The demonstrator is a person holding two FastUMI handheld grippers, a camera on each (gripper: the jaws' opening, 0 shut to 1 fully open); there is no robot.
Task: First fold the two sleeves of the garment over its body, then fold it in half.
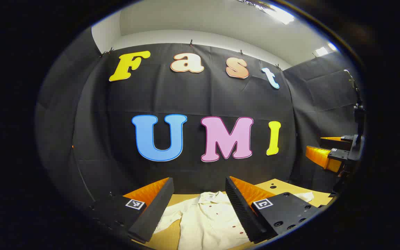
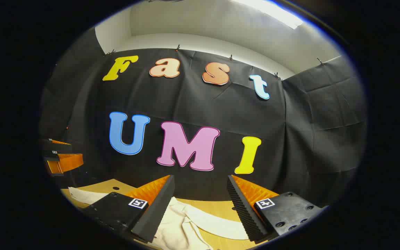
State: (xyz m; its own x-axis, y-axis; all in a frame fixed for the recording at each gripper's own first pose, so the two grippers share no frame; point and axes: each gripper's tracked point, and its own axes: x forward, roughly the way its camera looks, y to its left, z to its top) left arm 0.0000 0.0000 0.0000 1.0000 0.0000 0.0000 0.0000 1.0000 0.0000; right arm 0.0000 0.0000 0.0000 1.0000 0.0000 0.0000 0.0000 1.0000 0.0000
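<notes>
On the wooden table (image 1: 276, 184) lies the cream shirt (image 1: 207, 218); left claw (image 1: 200, 205) and right claw (image 2: 200, 205) hang wide apart, empty.

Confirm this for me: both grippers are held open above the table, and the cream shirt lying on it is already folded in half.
Not quite. Both the left gripper and the right gripper are open above the table, but the cream shirt is not folded in half. The left gripper view shows it lying flat with its buttoned front up and collar visible, and the right gripper view shows a sleeve still spread out.
</notes>
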